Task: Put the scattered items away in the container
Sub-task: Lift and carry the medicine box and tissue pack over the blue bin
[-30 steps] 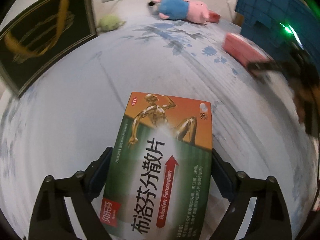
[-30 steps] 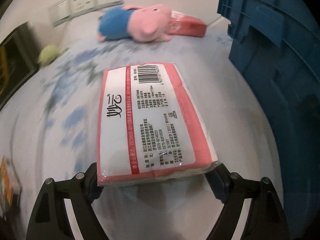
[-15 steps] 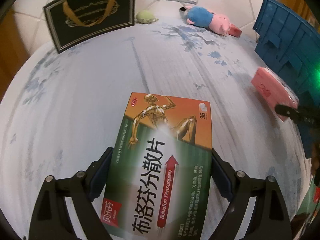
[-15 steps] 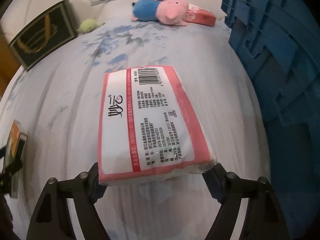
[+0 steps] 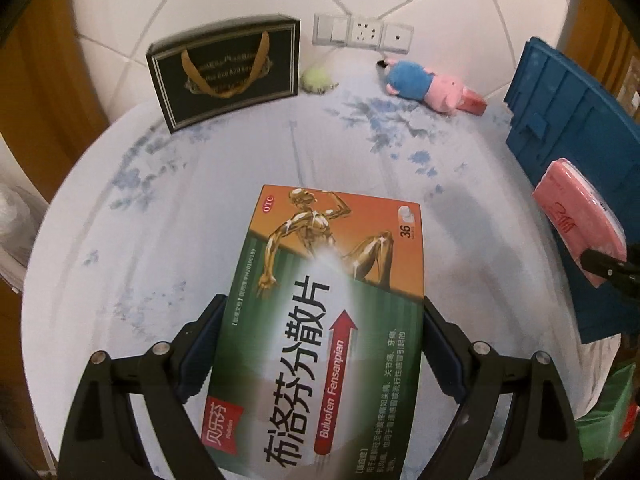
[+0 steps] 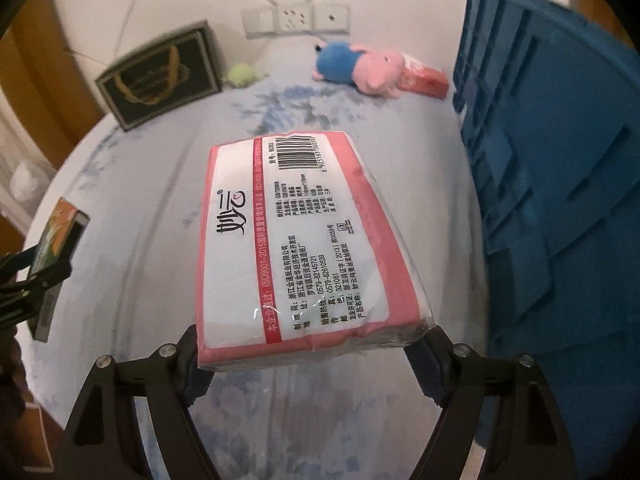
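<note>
My left gripper point(image 5: 320, 320) is shut on a green and orange medicine box point(image 5: 324, 320), held above the table. My right gripper point(image 6: 312, 344) is shut on a pink tissue pack point(image 6: 304, 232), held above the table beside the blue crate point(image 6: 560, 160). In the left wrist view the tissue pack point(image 5: 580, 216) and the blue crate point(image 5: 576, 128) are at the right. In the right wrist view the medicine box point(image 6: 56, 236) is at the left edge. A plush pig point(image 5: 424, 84) and a red box point(image 5: 474, 104) lie at the far side of the table.
A black gift bag point(image 5: 228, 72) stands at the back left against the tiled wall. A small green plush point(image 5: 316, 80) lies beside it. Wall sockets point(image 5: 362, 34) are behind. The table carries a pale floral cloth point(image 5: 160, 220).
Both grippers have risen and pulled back from the table with their items still held. More of the wall, the bag and the crate now shows.
</note>
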A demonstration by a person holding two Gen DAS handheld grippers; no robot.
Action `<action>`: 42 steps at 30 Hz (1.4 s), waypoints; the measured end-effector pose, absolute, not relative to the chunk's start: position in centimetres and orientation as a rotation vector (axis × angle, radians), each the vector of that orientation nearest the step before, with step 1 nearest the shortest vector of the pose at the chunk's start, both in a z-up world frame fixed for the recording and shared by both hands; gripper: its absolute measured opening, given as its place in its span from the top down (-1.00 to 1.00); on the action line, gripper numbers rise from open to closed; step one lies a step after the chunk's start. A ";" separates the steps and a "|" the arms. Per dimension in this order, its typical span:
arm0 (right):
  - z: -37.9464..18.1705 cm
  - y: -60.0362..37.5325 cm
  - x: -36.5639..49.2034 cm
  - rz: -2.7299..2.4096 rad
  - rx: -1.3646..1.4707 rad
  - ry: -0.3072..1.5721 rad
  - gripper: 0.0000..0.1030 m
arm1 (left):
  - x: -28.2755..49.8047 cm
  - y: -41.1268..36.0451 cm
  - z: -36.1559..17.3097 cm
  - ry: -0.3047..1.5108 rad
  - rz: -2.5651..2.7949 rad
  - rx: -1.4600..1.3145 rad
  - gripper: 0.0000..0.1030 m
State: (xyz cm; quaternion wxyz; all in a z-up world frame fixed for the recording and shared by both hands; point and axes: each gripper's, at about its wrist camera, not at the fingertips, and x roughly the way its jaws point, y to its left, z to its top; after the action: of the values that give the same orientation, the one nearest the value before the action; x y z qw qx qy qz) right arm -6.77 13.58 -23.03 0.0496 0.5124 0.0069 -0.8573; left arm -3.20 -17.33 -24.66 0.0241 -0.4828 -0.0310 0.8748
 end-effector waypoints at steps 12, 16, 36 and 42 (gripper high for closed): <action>-14.1 14.2 -2.8 -2.608 1.351 0.027 -0.56 | 0.2 -15.3 -15.7 -0.099 2.798 -1.364 -0.75; -12.5 14.4 -1.6 -2.591 1.311 0.018 -0.56 | 0.9 -14.5 -13.0 -0.088 2.828 -1.326 -0.75; -2.3 21.1 4.1 -2.637 1.051 -0.047 -0.56 | 1.8 -5.5 -2.0 0.048 2.893 -1.109 -0.75; -0.4 25.3 4.5 -2.696 1.010 -0.066 -0.57 | 1.0 -2.3 -0.2 0.106 2.895 -1.092 -0.75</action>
State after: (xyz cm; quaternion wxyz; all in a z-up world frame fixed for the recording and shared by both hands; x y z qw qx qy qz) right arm 4.51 25.32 -0.43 0.1307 0.3477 -0.0229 -0.9282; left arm 1.00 -2.27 -0.20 0.0230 -0.3526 0.0342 0.9349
